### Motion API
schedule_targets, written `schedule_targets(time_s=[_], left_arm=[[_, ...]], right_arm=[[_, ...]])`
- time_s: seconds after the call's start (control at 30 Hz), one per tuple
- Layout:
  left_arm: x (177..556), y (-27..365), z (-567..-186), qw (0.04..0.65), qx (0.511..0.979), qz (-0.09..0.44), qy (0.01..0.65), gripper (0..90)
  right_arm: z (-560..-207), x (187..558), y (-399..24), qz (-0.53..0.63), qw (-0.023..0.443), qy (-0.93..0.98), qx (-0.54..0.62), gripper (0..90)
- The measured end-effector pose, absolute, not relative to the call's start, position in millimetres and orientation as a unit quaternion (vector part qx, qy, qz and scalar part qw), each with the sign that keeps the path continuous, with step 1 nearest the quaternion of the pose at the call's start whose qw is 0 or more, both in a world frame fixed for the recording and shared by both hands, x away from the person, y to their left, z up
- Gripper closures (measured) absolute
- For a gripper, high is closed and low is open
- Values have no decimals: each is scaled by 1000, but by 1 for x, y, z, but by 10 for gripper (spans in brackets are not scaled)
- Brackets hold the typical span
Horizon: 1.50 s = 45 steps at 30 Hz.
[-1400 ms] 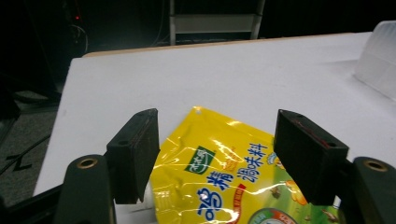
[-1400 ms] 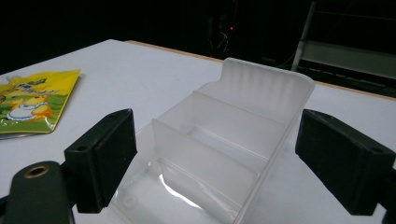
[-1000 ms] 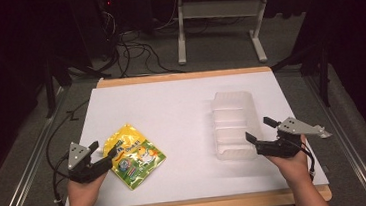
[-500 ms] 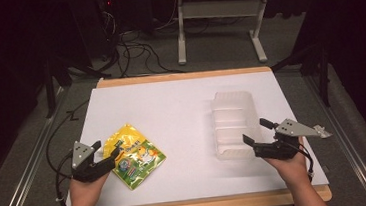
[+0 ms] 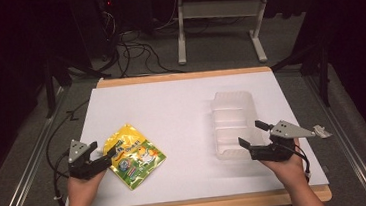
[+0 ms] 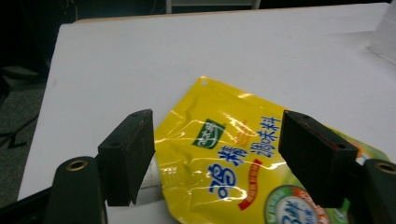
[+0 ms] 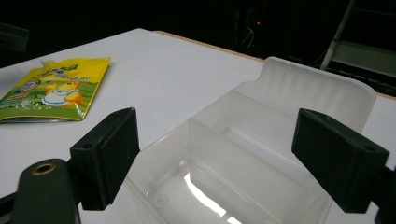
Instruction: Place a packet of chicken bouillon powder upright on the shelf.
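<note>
A yellow and green snack pouch [image 5: 134, 157] lies flat on the white table [image 5: 171, 109] at the front left. My left gripper [image 5: 102, 151] is at its left corner. In the left gripper view the pouch [image 6: 243, 158] lies under and between the spread jaws of the left gripper [image 6: 219, 140]. These have just been opening, and no pad presses on the pouch. At the right stands a clear plastic divided container [image 5: 232, 113]. My right gripper [image 5: 250, 133] is open at its near end. Its wide jaws straddle the container [image 7: 280, 107] in the right gripper view [image 7: 222, 140].
The table has a wooden rim [image 5: 183, 76] along its far edge. Beyond it are a dark floor with cables [image 5: 130, 42] and a white desk frame [image 5: 214, 25]. A black cable [image 5: 54, 144] trails off the table's left side from the left gripper.
The left gripper has edged slightly right towards the pouch, its jaws a bit wider. The pouch, the container and the right gripper have stayed in place.
</note>
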<state>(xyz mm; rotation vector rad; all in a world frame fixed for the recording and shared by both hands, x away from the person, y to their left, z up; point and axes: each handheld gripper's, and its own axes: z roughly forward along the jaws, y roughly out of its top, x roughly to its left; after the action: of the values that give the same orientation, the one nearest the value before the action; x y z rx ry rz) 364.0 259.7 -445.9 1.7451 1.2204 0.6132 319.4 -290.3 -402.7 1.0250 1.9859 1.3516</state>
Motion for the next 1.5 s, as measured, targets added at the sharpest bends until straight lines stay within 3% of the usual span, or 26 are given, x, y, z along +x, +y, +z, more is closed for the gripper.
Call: schedule_targets(time_s=[0.33,0.53,0.77,1.0,1.23,1.5], left_arm=[[386,290,-471,434,679,201,557,431],[394,296,-478,450,666,156,574,408],[401,288,-481,417,694,135,571,415],[402,286,-483,406,697,133,576,427],[401,287,-483,402,690,141,585,524],[398,286,-481,399,696,155,576,537]], right_arm=[[-406,320,-286,493,251,741,380,160],[-407,322,-286,492,248,743,379,164],[-409,322,-284,489,245,746,379,169],[-409,322,-283,485,245,747,383,172],[-410,322,-283,483,245,748,384,178],[-410,322,-284,484,245,746,387,184]])
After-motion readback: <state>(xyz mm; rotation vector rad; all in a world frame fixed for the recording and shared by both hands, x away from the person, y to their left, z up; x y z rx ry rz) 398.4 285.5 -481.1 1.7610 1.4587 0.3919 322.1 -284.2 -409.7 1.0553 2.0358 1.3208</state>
